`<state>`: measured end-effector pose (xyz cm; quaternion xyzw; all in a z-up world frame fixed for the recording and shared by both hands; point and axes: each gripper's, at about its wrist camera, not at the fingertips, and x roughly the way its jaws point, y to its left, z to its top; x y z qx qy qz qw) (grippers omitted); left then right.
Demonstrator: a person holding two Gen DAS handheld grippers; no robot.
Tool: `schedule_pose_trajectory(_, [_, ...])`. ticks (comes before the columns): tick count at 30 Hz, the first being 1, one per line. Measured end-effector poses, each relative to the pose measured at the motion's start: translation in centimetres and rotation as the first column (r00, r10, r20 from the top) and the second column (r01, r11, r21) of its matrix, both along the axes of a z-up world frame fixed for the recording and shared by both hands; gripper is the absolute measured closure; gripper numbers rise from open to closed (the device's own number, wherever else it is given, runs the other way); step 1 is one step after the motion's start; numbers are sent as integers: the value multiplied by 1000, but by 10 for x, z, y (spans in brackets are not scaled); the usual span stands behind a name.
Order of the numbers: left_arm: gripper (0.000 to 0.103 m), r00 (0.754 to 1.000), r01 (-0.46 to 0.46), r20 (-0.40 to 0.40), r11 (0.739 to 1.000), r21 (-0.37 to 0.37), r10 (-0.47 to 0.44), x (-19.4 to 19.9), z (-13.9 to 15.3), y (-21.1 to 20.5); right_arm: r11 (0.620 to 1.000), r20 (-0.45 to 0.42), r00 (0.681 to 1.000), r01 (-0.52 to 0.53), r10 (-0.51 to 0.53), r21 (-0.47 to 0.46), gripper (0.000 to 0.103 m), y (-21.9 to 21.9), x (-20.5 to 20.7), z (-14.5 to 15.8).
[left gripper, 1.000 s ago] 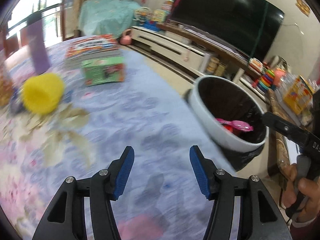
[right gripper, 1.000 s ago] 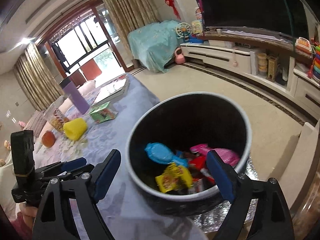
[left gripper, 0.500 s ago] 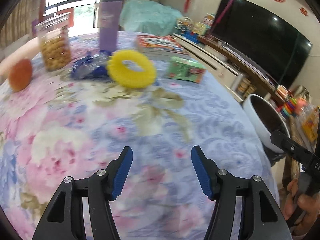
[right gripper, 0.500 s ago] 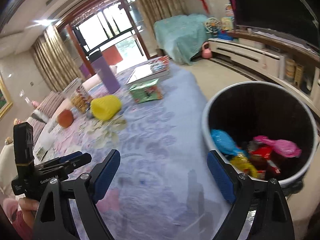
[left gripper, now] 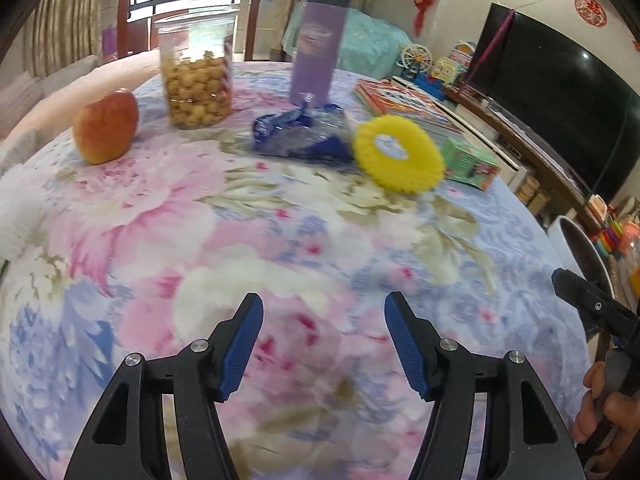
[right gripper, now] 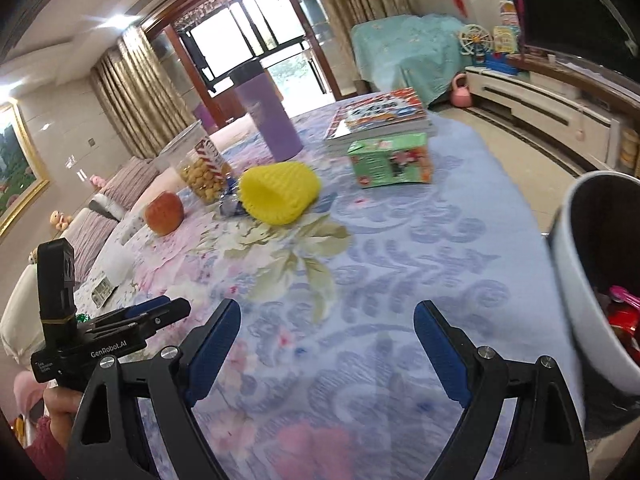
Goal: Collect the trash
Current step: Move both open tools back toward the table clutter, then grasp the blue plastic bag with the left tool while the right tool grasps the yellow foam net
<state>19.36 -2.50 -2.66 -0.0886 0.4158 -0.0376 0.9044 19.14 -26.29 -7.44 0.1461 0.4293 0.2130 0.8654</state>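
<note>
A crumpled blue plastic wrapper (left gripper: 300, 136) lies on the floral tablecloth (left gripper: 248, 240) at the far side, next to a yellow foam fruit net (left gripper: 400, 154); the net also shows in the right wrist view (right gripper: 280, 192), hiding most of the wrapper (right gripper: 230, 204). My left gripper (left gripper: 323, 344) is open and empty, low over the near part of the table, well short of the wrapper. My right gripper (right gripper: 326, 344) is open and empty over the table's right part. The white trash bin (right gripper: 588, 280) with wrappers inside stands off the table's right edge.
An apple (left gripper: 106, 126), a clear jar of snacks (left gripper: 196, 76), a purple tumbler (left gripper: 316, 48), a stack of books (right gripper: 380, 118) and a green box (right gripper: 390, 160) stand at the far side. A TV and low cabinet run along the right wall.
Both grippers have swung left, away from the bin and toward the table. The left view now faces the wrapper, net and apple more closely. Both stay open and empty.
</note>
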Motion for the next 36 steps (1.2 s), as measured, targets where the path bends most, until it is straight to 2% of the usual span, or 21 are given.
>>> schedule_pose_trajectory(5, [40, 1000, 14, -7, 999, 35, -13, 18, -4, 13, 1000, -3, 1000, -23, 23, -4, 13, 23, 15, -6])
schedule_pose_trajectory(10, [34, 999, 35, -1, 997, 70, -35, 41, -7, 23, 999, -9, 999, -39, 39, -1, 13, 41, 32, -10])
schedule_pose_trajectory(15, [33, 999, 47, 1, 996, 80, -47, 68, -9, 32, 999, -5, 999, -43, 43, 2, 13, 52, 51, -10])
schedule_pose_trajectory(17, [30, 998, 60, 1, 995, 80, -60, 81, -10, 34, 999, -3, 999, -44, 44, 2, 13, 57, 60, -11])
schedule_pose_trajectory(20, [25, 994, 110, 0, 990, 93, -110, 105, -13, 36, 999, -4, 999, -42, 42, 0, 13, 62, 74, -12])
schedule_pose_trajectory(28, [23, 973, 228, -8, 964, 137, -229, 172, -23, 47, 999, -15, 999, -42, 42, -1, 13, 73, 108, -21])
schedule_pose_trajectory(32, [22, 961, 276, -6, 953, 128, -277, 194, -25, 48, 999, -18, 999, -38, 39, 6, 15, 77, 119, -26])
schedule_pose_trajectory(33, [22, 958, 286, -5, 950, 128, -287, 198, -26, 47, 999, -17, 999, -39, 39, 9, 18, 77, 121, -27])
schedule_pose_trajectory(35, [22, 951, 306, 7, 943, 133, -310, 204, -28, 43, 998, -20, 998, -52, 53, 18, 40, 79, 126, -29])
schedule_pose_trajectory(36, [22, 948, 314, 14, 939, 140, -319, 206, -29, 41, 998, -29, 998, -62, 63, 19, 64, 80, 128, -31])
